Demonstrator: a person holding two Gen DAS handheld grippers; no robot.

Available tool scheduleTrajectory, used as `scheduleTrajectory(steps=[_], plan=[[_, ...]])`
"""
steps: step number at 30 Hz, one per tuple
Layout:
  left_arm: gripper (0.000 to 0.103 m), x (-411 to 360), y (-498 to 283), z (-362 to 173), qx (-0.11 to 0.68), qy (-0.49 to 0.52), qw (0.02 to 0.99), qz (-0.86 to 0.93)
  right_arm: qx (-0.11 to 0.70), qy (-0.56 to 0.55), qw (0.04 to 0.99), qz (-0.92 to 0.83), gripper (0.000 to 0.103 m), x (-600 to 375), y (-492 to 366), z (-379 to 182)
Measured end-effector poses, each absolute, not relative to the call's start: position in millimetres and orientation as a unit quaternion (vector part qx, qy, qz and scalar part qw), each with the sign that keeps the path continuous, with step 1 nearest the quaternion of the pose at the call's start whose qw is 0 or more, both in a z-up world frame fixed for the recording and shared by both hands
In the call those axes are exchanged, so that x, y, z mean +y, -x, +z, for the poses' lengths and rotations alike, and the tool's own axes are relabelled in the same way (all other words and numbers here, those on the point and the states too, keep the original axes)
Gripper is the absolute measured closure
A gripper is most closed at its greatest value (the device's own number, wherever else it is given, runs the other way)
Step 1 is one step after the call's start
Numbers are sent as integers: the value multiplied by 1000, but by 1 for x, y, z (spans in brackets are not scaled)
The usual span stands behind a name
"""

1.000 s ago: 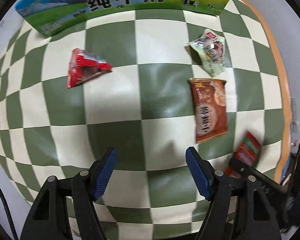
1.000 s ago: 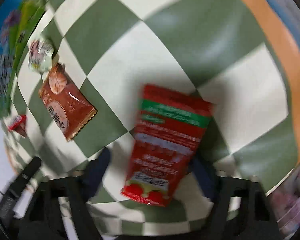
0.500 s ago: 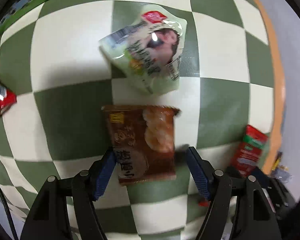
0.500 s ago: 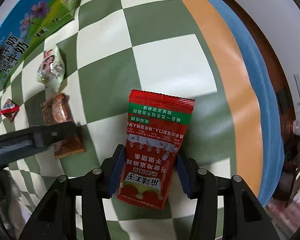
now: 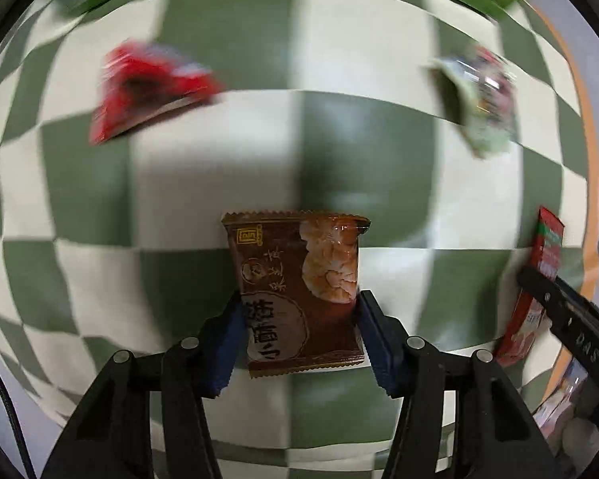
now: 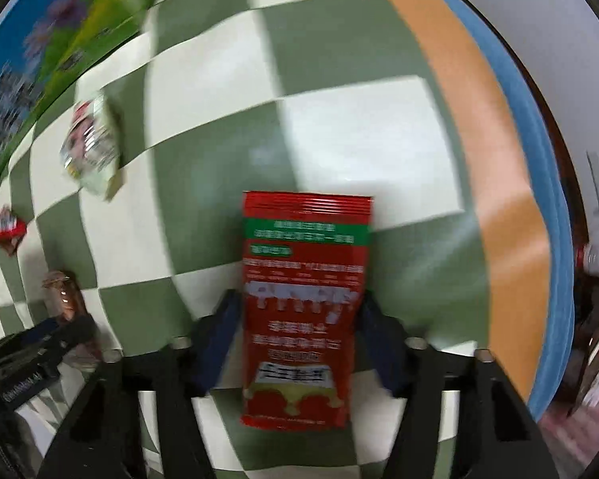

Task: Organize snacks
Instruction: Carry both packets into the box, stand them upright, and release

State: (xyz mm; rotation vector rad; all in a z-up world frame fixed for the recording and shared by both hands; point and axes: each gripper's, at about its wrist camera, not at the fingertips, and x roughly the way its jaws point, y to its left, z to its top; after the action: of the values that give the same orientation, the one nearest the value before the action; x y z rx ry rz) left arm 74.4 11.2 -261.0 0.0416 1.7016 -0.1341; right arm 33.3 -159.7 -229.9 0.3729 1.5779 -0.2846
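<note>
Pickup step, both hands loaded. Left gripper (image 5: 299, 321) jaws just closed and are clamped on the brown pack (image 5: 299, 291), lifted off the checked table (image 5: 219, 175). Right gripper (image 6: 297, 325) jaws just eased a bit, red pack (image 6: 305, 307) between them, apparently gripped. Next: carry both to the box (image 6: 40, 80) at 10 o'clock.

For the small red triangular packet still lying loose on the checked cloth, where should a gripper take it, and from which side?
From above, jaws straddling the puffed middle of the red triangular packet, closing across its narrower width. It lies flat on the checked cloth with open cloth around it; blur hides its seams.
</note>
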Motion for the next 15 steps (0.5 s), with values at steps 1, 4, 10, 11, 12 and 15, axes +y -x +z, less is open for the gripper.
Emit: scheduleTrajectory(steps=[1, 4, 10, 11, 12, 15], plan=[[50, 20, -74, -261, 752, -7, 657, -51, 705, -162, 681, -114, 46, -148, -38, -228], [49, 32, -73, -266, 753, 8, 656, -49, 711, -153, 683, -67, 47, -107, -50, -224], [46, 36, -76, -277, 757, 13, 649, -71, 725, -146, 672, -36, 38, -59, -65, -225], [46, 35, -76, -277, 757, 16, 649, -72, 725, -155, 670, -42, 37, -58, -64, -225], [46, 36, -74, -277, 755, 19, 651, -73, 727, -160, 666, -48, 36, -58, -62, -225], [50, 54, -78, -275, 749, 13, 658, -75, 731, -155, 661, -62, 36, -70, -41, -232]])
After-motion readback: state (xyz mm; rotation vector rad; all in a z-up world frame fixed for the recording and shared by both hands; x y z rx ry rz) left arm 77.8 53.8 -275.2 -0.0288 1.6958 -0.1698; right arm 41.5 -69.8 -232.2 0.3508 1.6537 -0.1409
